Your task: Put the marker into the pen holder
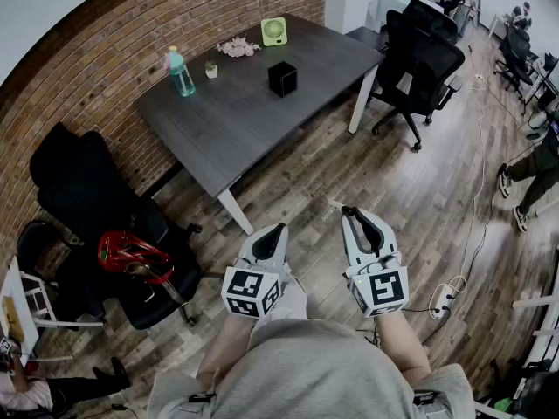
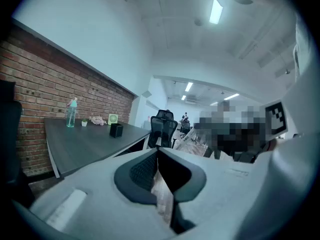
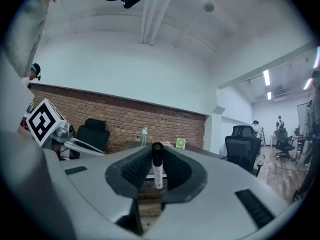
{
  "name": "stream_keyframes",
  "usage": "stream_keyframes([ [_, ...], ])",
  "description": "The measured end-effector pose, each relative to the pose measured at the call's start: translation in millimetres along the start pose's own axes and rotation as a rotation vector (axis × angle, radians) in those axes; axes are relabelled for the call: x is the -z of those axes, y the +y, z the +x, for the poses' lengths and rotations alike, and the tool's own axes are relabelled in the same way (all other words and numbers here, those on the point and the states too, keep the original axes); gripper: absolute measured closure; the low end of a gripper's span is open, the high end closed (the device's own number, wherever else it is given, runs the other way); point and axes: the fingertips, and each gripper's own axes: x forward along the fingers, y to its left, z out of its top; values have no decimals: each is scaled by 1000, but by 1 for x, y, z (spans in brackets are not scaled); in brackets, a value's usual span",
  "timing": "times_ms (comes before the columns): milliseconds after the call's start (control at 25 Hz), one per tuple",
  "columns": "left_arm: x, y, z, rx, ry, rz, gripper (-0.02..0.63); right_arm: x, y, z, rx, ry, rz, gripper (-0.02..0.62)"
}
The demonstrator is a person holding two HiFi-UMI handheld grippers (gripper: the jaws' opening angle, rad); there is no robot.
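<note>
A black cube-shaped pen holder stands on the dark grey table, far ahead of both grippers; the left gripper view shows the pen holder small on the tabletop. My right gripper is held over the wooden floor, and in its own view the right gripper is shut on a white marker with a black cap, which stands upright between the pads. My left gripper hangs beside it, and in its own view the left gripper has its jaws closed together on nothing.
On the table also stand a green bottle, a small plant, pink flowers and a green fan. Black office chairs stand right of the table. A chair at left carries a red helmet. A power strip lies on the floor.
</note>
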Motion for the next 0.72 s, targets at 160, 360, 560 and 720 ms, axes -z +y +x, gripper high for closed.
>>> stream_keyframes([
  [160,11,-37,-42,-7,8,5,588,-3,15,-50,9,5,22,525],
  [360,18,-61,-76,-29,8,12,588,-10,29,-87,0,-17,28,525],
  [560,14,-74,-94,-37,-3,24,588,-18,40,-108,3,-32,32,525],
  [720,19,-83,-103,-32,-6,31,588,-15,49,-119,-13,-41,32,525],
])
